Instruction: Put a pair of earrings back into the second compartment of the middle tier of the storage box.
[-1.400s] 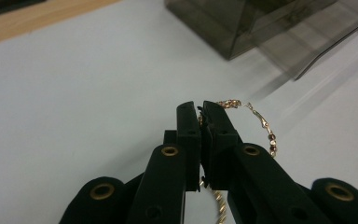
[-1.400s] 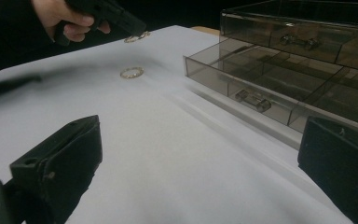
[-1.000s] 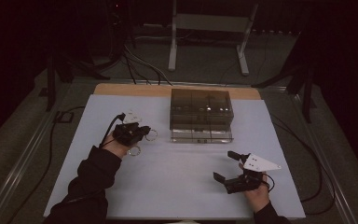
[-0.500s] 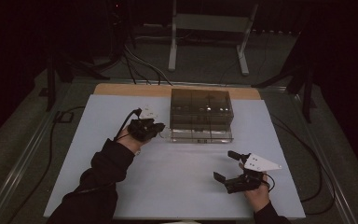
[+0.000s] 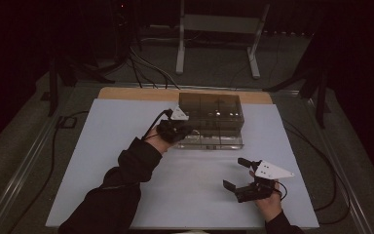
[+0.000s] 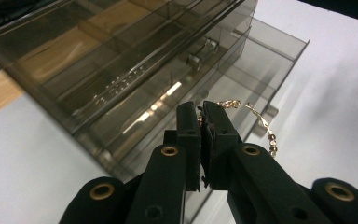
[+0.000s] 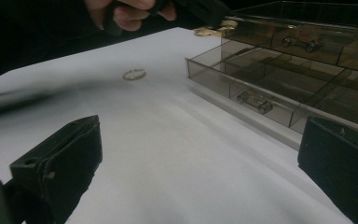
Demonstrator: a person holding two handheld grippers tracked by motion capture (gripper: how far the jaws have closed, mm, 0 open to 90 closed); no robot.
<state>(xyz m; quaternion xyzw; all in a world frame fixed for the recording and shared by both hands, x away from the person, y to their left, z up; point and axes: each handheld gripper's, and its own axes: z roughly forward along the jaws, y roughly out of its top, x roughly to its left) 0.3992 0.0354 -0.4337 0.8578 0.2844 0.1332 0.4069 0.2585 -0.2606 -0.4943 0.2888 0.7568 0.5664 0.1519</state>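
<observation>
A smoky clear organiser box (image 5: 209, 109) stands at the back middle of the white table, with its lowest drawer (image 5: 214, 141) pulled out toward me. My left gripper (image 5: 179, 128) hovers at the box's front left corner. In the left gripper view the left gripper (image 6: 200, 112) is shut on a thin gold chain (image 6: 256, 116), which loops out to the right over the open drawer (image 6: 270, 56). My right gripper (image 5: 235, 173) rests open near the front right of the table, nothing between its fingers. The right gripper (image 7: 200, 154) faces the drawer (image 7: 261, 88).
A small gold ring (image 7: 134, 73) lies on the white sheet left of the drawer. A small metal piece (image 7: 256, 101) sits in a front drawer compartment. Cables run along both table sides, and a metal stand (image 5: 219, 29) is behind the table.
My left hand has travelled right and away from me, from the left part of the table to the box's front corner, carrying the chain. The right gripper has stayed put.
</observation>
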